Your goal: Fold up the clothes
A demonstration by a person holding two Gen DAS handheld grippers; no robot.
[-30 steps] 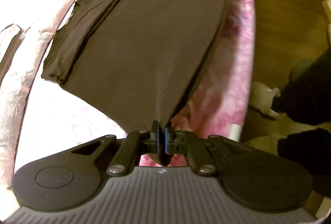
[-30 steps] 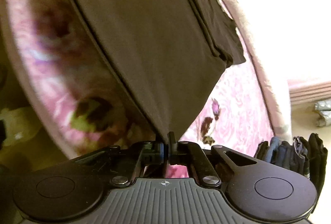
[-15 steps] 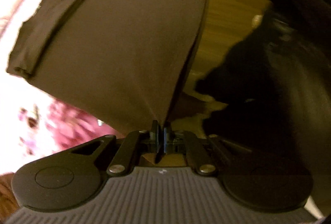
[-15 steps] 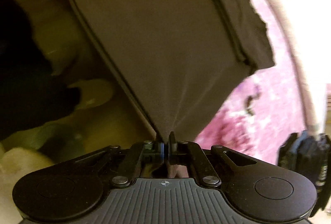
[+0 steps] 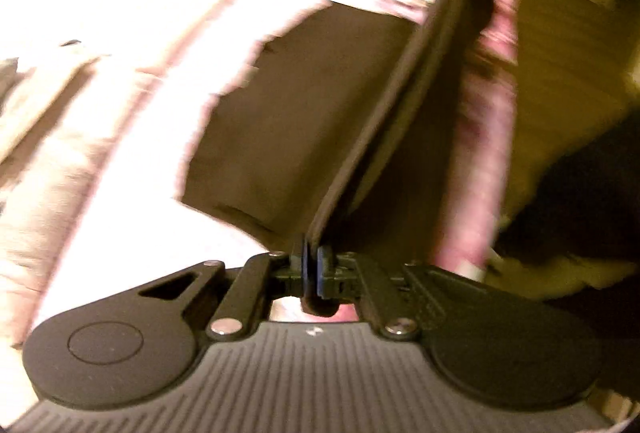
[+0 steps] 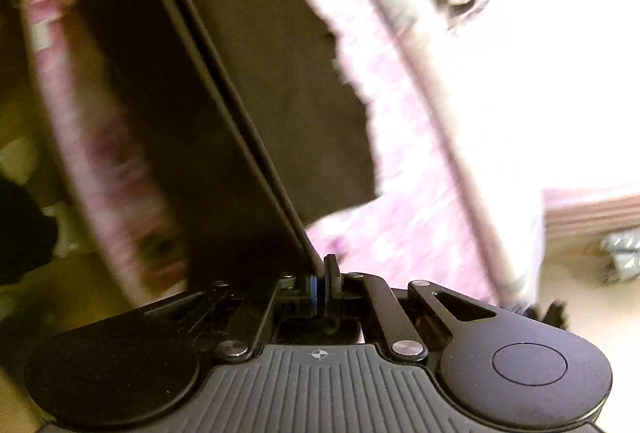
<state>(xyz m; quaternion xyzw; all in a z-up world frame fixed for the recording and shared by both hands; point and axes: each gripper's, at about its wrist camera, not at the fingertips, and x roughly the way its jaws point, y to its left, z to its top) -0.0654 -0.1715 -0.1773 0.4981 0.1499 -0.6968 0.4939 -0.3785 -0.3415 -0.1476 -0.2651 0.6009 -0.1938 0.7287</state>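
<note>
Both views blurred. Left gripper (image 5: 311,265) and right gripper (image 6: 320,283) each clamp a corner of the dark garment (image 5: 304,121), its edge stretched taut between them, far part lying on the pink bedspread (image 6: 404,201). Risk: uneven lowering skews the fold; slack bunches the cloth.

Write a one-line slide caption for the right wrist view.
Right gripper shut on the edge of a dark garment, lifting it taut above a pink floral bedspread; image motion-blurred.

Dark matt cloth garment (image 5: 304,121) ahead of claw; pink floral fabric bedcover (image 6: 404,153) beyond; matt blk plastic left gripper (image 5: 311,261).
</note>
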